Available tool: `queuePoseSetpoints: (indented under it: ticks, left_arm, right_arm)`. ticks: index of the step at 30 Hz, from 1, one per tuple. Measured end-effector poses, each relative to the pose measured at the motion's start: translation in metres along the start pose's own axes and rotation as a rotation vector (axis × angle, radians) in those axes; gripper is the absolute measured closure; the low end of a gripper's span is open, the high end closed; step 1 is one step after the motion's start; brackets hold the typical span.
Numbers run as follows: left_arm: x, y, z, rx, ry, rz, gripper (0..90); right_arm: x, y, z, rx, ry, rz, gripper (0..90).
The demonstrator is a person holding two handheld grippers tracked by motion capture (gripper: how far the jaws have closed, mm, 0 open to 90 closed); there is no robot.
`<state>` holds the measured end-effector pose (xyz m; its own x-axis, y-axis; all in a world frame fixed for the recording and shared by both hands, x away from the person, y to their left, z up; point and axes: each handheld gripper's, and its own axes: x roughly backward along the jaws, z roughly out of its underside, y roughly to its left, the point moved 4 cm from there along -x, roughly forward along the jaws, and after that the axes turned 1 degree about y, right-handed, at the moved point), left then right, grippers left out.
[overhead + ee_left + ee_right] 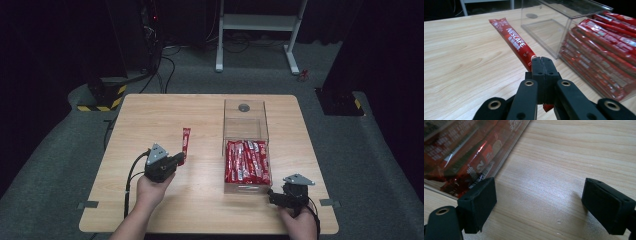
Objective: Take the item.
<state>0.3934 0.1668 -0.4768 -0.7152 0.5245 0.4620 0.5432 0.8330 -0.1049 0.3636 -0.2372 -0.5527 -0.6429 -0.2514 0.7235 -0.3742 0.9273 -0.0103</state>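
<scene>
A red Nescafe stick sachet (511, 37) points away over the wooden table (200, 195), and my left gripper (541, 61) is shut on its near end. From above, the same sachet (186, 141) lies left of a clear plastic box (245, 120), ahead of the left gripper (180, 159). The near half of that box holds several more red sachets (247, 161), seen also as the packed sachets (604, 42). My right gripper (272, 196) rests by the box's near right corner, its jaws wide open over bare wood (539, 192). The box wall (461, 155) stands beside its left jaw.
The far half of the clear box is empty, with a grey disc (244, 107) at its back. Beyond the table stand a white frame (257, 22), cables on the carpet, and a yellow-black striped base (102, 100). Bare tabletop spreads left of the sachet.
</scene>
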Motion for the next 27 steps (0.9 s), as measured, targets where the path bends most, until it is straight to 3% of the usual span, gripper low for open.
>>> queuePoseSetpoints:
  ticks: [15,27]
  left_arm:
    - [-0.007,0.022,0.012,0.038,0.042,-0.032,89.9]
    - [-0.018,0.03,0.021,0.06,0.072,-0.046,89.9]
  right_arm:
    - [0.0,0.0,0.0,0.0,0.0,0.0,12.4]
    - [0.0,0.0,0.0,-0.002,0.001,0.0,12.4]
